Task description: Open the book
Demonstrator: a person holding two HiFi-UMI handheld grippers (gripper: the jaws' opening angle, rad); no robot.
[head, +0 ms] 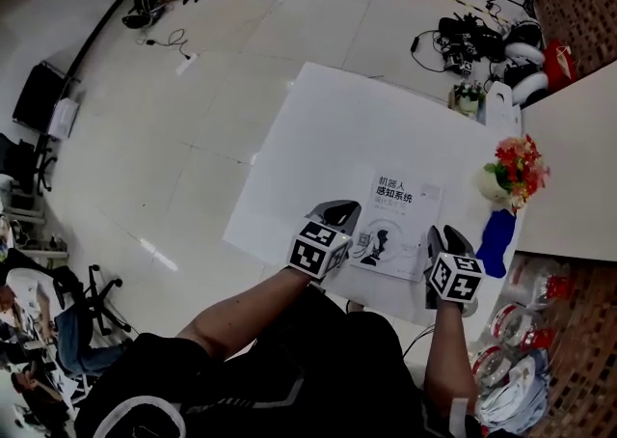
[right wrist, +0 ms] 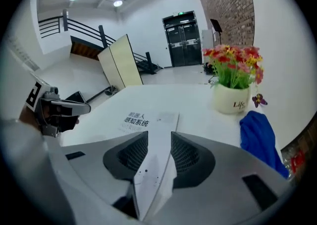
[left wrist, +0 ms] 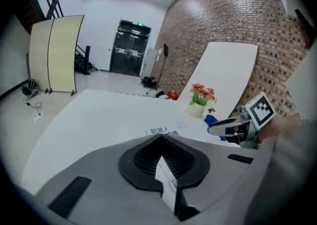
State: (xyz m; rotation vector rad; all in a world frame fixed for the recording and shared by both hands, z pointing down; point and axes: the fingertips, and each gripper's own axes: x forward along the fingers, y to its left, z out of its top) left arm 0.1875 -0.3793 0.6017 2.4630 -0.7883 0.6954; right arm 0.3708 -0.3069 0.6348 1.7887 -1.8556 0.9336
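Observation:
A white book (head: 395,219) with dark cover print lies shut and flat near the front edge of the white table (head: 328,127). My left gripper (head: 339,209) hangs at the book's left edge; in the left gripper view its jaws (left wrist: 161,137) meet at the tips, with the book's title (left wrist: 166,131) just beyond them. At the book's right edge, my right gripper (head: 445,238) is open. In the right gripper view (right wrist: 159,137) a white strip shows between the parted pads, with the book (right wrist: 143,118) ahead. Neither gripper holds anything.
A pot of red and yellow flowers (head: 511,171) and a blue cloth (head: 496,241) sit at the table's right edge, close to my right gripper. A second white tabletop (head: 578,156) stands to the right. Cables and gear (head: 472,41) lie on the floor beyond.

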